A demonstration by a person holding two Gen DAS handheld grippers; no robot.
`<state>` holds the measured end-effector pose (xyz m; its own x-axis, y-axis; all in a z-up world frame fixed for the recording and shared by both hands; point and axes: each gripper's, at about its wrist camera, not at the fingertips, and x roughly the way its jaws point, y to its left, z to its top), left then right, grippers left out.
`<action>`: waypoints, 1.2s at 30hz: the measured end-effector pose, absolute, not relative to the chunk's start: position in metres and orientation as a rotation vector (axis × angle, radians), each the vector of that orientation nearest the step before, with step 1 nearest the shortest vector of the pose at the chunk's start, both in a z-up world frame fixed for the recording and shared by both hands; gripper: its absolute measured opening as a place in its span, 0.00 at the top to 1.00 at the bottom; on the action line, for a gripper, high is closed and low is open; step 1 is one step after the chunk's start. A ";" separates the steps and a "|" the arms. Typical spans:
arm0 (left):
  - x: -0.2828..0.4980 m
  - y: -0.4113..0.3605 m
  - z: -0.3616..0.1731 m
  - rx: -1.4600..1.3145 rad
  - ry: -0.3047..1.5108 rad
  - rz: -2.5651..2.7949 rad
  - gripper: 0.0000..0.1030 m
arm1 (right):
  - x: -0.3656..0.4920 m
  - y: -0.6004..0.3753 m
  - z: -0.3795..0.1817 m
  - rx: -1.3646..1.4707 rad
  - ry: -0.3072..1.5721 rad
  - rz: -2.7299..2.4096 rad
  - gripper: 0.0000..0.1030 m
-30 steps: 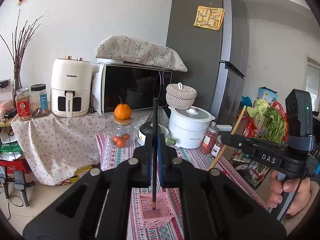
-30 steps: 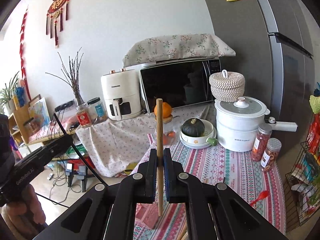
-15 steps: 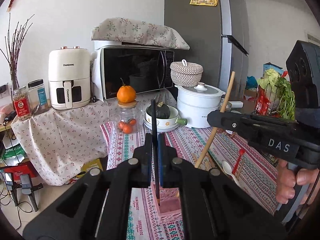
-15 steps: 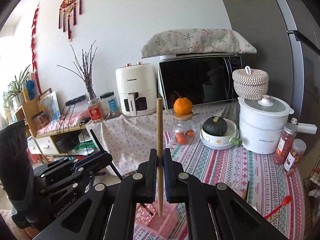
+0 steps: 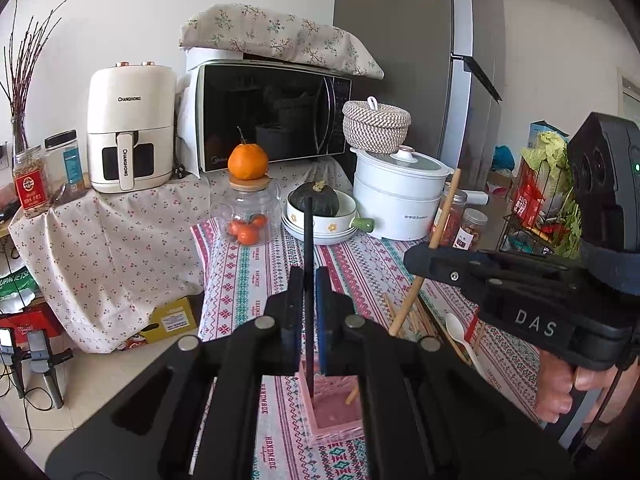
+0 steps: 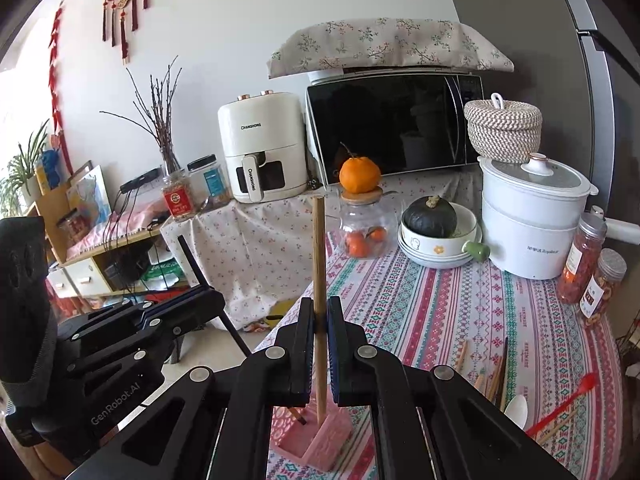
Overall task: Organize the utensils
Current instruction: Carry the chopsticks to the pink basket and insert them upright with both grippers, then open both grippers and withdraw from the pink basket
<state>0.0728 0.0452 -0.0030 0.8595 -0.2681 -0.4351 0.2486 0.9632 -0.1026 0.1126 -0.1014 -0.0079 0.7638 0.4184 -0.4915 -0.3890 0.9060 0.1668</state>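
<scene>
My left gripper [image 5: 308, 280] is shut on a black chopstick [image 5: 307, 248], held upright with its tip inside the pink basket [image 5: 334, 420]. My right gripper [image 6: 319, 312] is shut on a wooden chopstick [image 6: 319, 248], also upright, its lower end in the same pink basket [image 6: 320, 444]. In the left wrist view the right gripper [image 5: 424, 256] comes in from the right with the wooden chopstick [image 5: 444, 208] slanted. In the right wrist view the left gripper [image 6: 208, 300] is at the left with the black chopstick [image 6: 190, 260]. Loose chopsticks [image 6: 496, 376], a white spoon [image 6: 516, 410] and a red utensil [image 6: 568, 404] lie on the tablecloth.
A glass jar with an orange [image 5: 248, 196], stacked bowls with a dark squash [image 5: 320, 216], a white pot [image 5: 400, 196] and spice jars [image 6: 588, 256] stand at the table's back. Microwave [image 5: 272, 112] and air fryer [image 5: 128, 136] are behind. A vegetable rack [image 5: 548, 200] is at right.
Both grippers have come lower and nearer the pink basket, and both chopstick tips now reach into it. The right gripper has moved closer to the left one.
</scene>
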 end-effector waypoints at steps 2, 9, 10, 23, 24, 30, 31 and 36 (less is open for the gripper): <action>0.074 0.047 -0.003 -0.050 0.458 -0.269 0.92 | 0.115 -0.101 -0.010 0.063 0.559 0.442 0.94; 0.077 0.053 0.003 -0.123 0.460 -0.255 0.43 | 0.116 -0.106 -0.005 0.089 0.566 0.432 0.82; 0.076 0.053 0.005 -0.125 0.461 -0.252 0.39 | 0.115 -0.109 -0.003 0.093 0.561 0.430 0.79; 0.054 0.056 0.017 -0.165 0.522 -0.190 0.02 | 0.092 -0.164 0.028 0.173 0.534 0.369 0.30; 0.052 0.055 0.016 -0.165 0.536 -0.187 0.01 | 0.090 -0.170 0.029 0.174 0.540 0.360 0.28; 0.038 0.033 0.015 -0.133 0.630 -0.223 0.01 | 0.081 -0.217 0.031 0.175 0.594 0.268 0.20; 0.035 0.026 0.015 -0.127 0.641 -0.243 0.01 | 0.079 -0.226 0.030 0.170 0.601 0.243 0.19; 0.023 -0.018 0.016 -0.058 0.686 -0.344 0.01 | 0.078 -0.272 0.020 0.180 0.669 0.146 0.16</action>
